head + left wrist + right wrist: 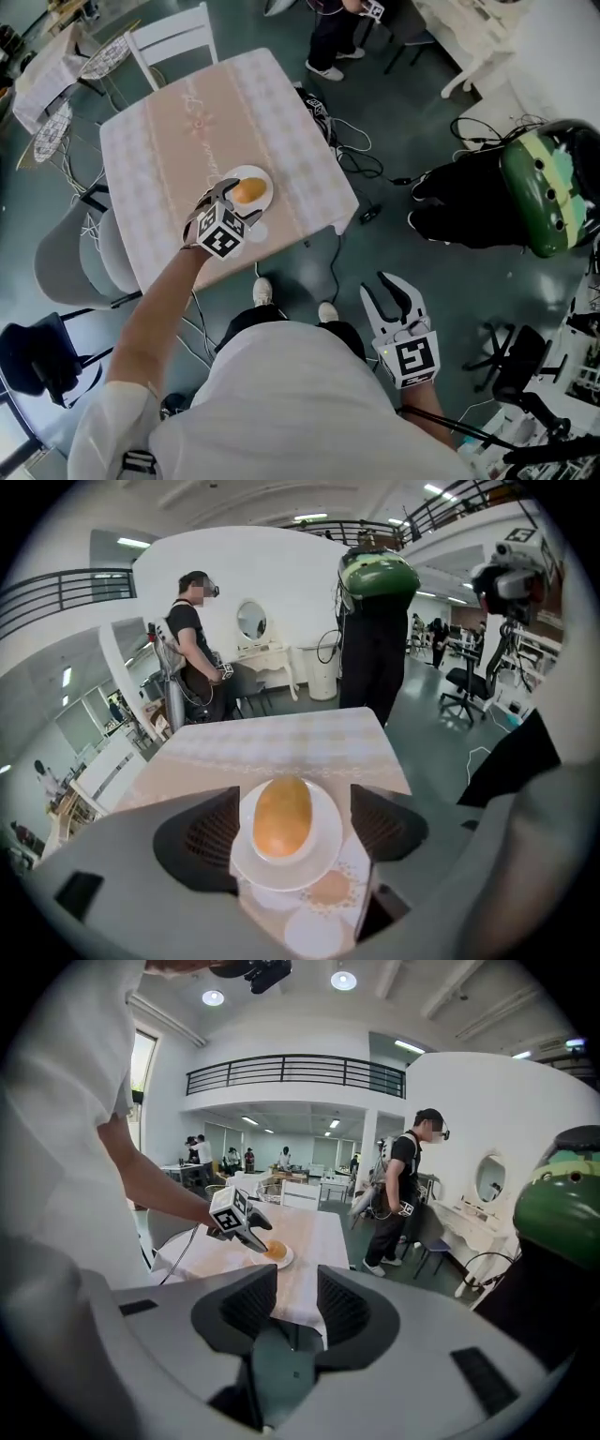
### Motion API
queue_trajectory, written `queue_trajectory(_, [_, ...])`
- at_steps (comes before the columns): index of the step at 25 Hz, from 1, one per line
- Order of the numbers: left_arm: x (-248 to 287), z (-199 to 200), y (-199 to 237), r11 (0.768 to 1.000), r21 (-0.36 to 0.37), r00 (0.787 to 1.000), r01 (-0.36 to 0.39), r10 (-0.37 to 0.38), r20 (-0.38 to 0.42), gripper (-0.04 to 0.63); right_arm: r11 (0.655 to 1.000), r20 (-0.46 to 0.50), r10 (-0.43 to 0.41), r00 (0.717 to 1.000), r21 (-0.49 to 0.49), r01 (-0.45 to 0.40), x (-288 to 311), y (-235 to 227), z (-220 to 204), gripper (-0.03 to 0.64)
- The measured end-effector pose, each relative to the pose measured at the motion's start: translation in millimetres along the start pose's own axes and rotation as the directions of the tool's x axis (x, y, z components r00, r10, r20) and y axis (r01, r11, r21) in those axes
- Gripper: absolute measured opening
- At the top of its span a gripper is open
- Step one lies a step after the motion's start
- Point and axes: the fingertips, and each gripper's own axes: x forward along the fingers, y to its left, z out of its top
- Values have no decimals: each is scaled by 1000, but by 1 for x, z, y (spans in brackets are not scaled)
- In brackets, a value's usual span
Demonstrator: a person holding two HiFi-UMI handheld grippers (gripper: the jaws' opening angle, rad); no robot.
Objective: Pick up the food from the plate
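Note:
An oval orange-yellow piece of food (248, 191) lies on a small white plate (266, 181) near the front edge of the table (178, 122). My left gripper (242, 202) hangs just over the plate, open. In the left gripper view the food (282, 816) sits between the two pads of the left gripper (298, 825), with a gap on each side, and the plate (326, 853) shows below it. My right gripper (390, 292) is held low beside the person's right hip, over the floor, open with nothing between its jaws (295, 1302).
A white chair (174, 36) stands at the table's far end and grey chairs (66, 267) at its left. Cables (361, 155) trail on the floor to the right. A green-topped black stand (548, 187) is at far right. A person (330, 37) stands beyond the table.

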Motion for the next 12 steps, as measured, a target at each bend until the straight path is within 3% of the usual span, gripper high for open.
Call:
queue_trajectory(4, [33, -16, 9, 998, 50, 998, 36, -34, -45, 365, 998, -41, -56, 998, 36, 57, 4, -1, -8, 133])
queue_trajectory(9, [58, -30, 12, 997, 60, 995, 56, -51, -86, 365, 994, -63, -97, 993, 41, 99, 6, -6, -4, 133])
queue_trajectory(12, [65, -34, 15, 996, 85, 994, 33, -24, -105, 364, 991, -74, -118, 990, 48, 122, 8, -12, -5, 133])
